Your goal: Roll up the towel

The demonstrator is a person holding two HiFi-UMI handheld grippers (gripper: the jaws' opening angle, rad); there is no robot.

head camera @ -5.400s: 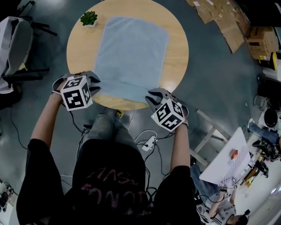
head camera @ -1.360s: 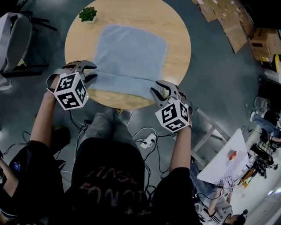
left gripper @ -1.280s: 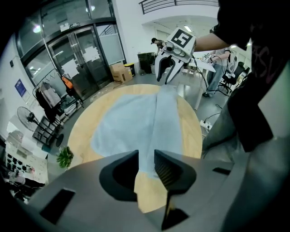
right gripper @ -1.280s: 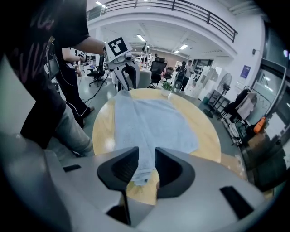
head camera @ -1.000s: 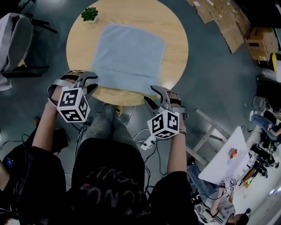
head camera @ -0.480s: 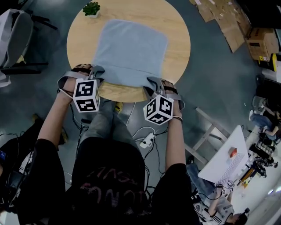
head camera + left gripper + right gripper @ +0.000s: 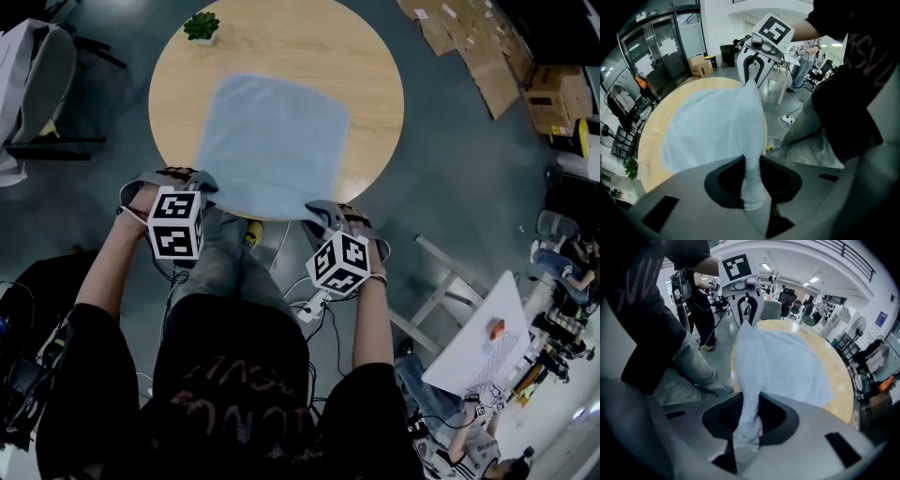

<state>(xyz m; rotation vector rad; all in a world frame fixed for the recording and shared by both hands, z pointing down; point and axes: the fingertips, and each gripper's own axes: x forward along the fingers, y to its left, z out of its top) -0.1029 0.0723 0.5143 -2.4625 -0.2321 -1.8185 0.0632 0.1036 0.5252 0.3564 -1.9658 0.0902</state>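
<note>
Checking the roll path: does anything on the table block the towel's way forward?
Nothing visible does. Beyond the towel the table is bare; the potted plant sits at the far-left edge, apart from it.

We found the head view dim and flat: the floor (image 7: pixel 450 187) was murky, the round worktop (image 7: pixel 375 84) was the brightest patch, and no shadows fell hard. Both gripper views bulged like a fisheye, with black corners and lines bent near the edges. Ceiling lamps (image 7: pixel 765 266) glared white in the right gripper view, and glass doors (image 7: pixel 661 51) carried pale reflections in the left. The towel (image 7: pixel 750 122) looked crisp mid-frame, while the left tongs (image 7: pixel 752 158) sat soft and shadowed.
</note>
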